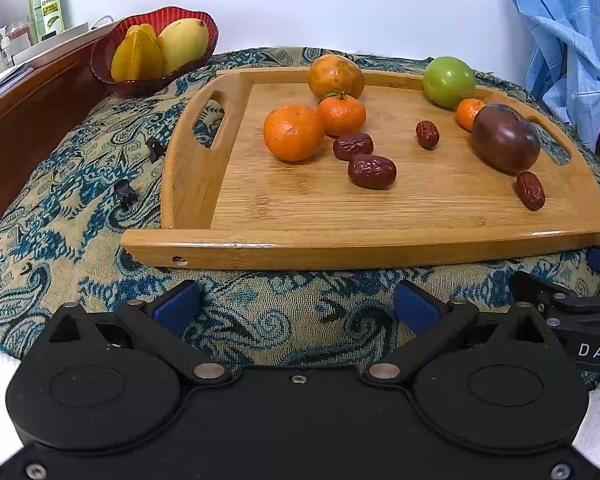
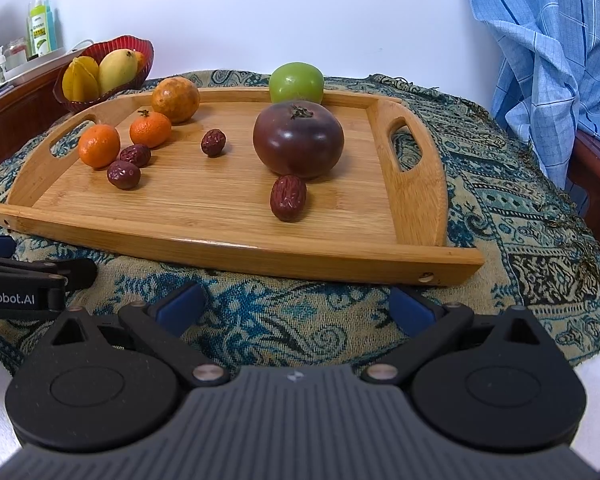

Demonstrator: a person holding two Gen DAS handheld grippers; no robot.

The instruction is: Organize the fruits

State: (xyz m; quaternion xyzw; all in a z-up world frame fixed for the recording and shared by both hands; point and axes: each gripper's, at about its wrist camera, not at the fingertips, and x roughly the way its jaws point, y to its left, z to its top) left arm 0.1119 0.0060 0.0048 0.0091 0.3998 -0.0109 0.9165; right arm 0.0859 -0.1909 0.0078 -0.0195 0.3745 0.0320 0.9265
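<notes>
A bamboo tray (image 1: 380,208) (image 2: 204,216) lies on a patterned cloth. On it are tangerines (image 1: 293,132) (image 2: 99,146), a mottled orange (image 1: 336,76) (image 2: 176,99), a green apple (image 1: 449,81) (image 2: 297,81), a dark purple tomato (image 1: 505,138) (image 2: 298,139) and several red dates (image 1: 372,171) (image 2: 288,197). A red bowl (image 1: 104,68) (image 2: 146,58) at the back left holds a starfruit (image 1: 137,56) and a mango (image 1: 183,44). My left gripper (image 1: 298,308) is open and empty, in front of the tray's near edge. My right gripper (image 2: 298,306) is open and empty beside it.
The patterned cloth (image 1: 60,216) (image 2: 520,184) covers the table. Bottles (image 1: 50,4) and a wooden ledge (image 1: 28,92) stand at the back left. A blue checked cloth (image 1: 568,36) (image 2: 540,40) hangs at the right. Two small black clips (image 1: 125,192) lie left of the tray.
</notes>
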